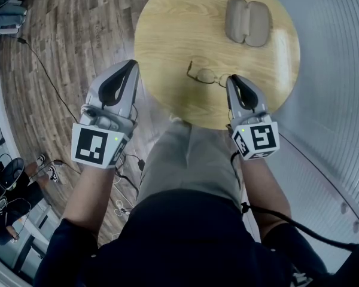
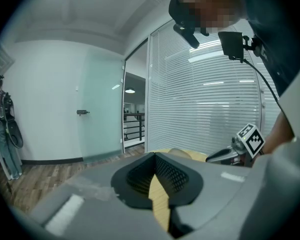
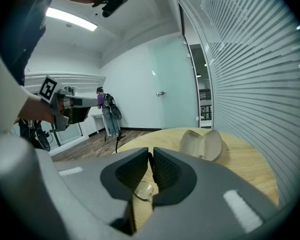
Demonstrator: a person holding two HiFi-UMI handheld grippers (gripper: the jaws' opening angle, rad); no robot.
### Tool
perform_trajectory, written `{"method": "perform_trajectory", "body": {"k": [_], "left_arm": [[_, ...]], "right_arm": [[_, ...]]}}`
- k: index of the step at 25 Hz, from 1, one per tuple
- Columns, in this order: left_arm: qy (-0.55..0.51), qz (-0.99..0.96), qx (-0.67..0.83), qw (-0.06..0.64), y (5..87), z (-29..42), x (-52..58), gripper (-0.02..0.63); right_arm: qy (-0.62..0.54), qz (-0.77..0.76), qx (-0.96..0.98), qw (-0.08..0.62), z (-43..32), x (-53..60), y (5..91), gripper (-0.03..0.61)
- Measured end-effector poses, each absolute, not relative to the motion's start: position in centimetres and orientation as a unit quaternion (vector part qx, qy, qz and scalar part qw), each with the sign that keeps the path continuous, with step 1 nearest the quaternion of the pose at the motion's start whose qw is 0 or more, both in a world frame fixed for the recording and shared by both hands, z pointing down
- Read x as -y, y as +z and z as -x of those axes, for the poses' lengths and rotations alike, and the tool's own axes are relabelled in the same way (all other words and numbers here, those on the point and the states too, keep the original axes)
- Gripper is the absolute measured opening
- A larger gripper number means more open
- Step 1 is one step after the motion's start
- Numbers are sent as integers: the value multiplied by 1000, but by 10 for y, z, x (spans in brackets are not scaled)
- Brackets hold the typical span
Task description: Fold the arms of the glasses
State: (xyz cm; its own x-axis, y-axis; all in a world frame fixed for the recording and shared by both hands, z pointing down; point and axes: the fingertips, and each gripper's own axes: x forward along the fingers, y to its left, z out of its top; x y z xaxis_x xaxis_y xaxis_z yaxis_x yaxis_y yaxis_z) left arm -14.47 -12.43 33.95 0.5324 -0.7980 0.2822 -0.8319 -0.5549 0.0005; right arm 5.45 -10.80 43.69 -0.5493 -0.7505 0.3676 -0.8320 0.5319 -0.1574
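Glasses (image 1: 206, 76) lie on the near part of the round wooden table (image 1: 167, 28), close to its edge on the person's side. Their long axis runs from left to right across the table, a little slanted, with the right end slightly nearer to the person. At the left end one thin arm stands out from the frame and points toward the far side of the table. The right end is covered by the right gripper (image 1: 233, 80). In the right gripper view its jaws stand almost together, clenched on a thin dark part of the glasses, and one lens (image 3: 143, 189) shows just below the pads. The left gripper (image 1: 131, 66) is at the left of the table, with its tips at the rim and its body over the wooden floor (image 1: 66, 46). Its jaws meet at the tips and grasp nothing. The case (image 1: 248, 21) lies on the far part of the table, well apart from the glasses. It is open, both halves lie with the hollow side up, and nothing is inside.
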Motion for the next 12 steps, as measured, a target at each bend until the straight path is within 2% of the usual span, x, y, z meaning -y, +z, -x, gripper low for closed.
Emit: {"method": "perform_trajectory", "body": {"k": [12], "left_arm": [[124, -871, 470, 77, 341, 147, 128, 2]], "right_arm": [[163, -449, 868, 135, -44, 112, 443, 38]]}}
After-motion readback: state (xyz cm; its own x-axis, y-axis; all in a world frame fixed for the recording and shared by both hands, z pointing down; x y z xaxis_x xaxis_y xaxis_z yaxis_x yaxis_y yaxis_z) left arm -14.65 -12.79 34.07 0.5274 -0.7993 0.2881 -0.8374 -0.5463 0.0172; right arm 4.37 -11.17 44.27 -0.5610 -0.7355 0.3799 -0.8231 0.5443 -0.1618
